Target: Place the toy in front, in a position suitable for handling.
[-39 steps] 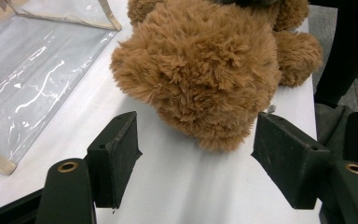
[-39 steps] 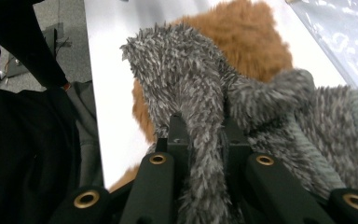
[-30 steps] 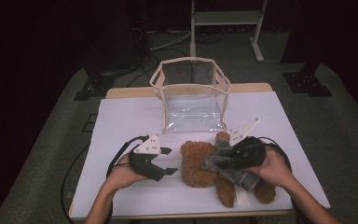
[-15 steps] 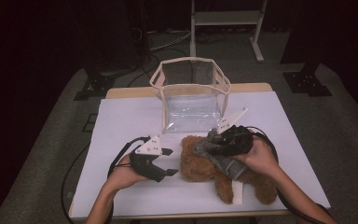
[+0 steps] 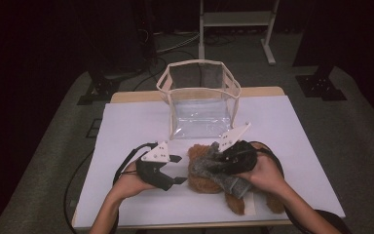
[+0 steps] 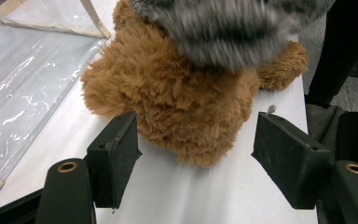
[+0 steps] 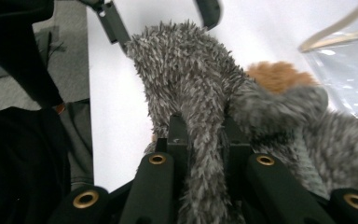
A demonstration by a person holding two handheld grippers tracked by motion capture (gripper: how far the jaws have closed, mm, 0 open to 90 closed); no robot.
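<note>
Lying on the white table point(image 5: 126, 126) near its front edge, the brown teddy bear point(image 5: 202, 170) serves as the landmark. Nearest the person, the bear's legs stretch toward the front edge, partly under the right hand point(image 5: 265, 173). That hand holds the right gripper point(image 5: 214, 158) just above the bear's body, and its 2 jaws are pinched tight on a fold of grey fuzzy cloth point(image 5: 219, 173); in the right gripper view the grey fuzzy cloth point(image 7: 200, 126) runs up between the 2 black jaws and drapes over the bear, whose brown fur shows just past it. The cloth covers the bear's upper body and trails toward the person on the bear's right side.

Just to the left of the bear, the left gripper point(image 5: 175, 169) rests on the table in the left hand point(image 5: 126, 180), its 2 jaws spread wide with nothing between them. In the left gripper view the left gripper point(image 6: 193, 149) faces the teddy bear point(image 6: 177, 107), which lies just beyond the jaw tips, not touching them.

Behind the bear, farther from the person, stands a clear plastic bag point(image 5: 199, 105) with beige trim, upright and open at the top, its base just beside the bear's head.
</note>
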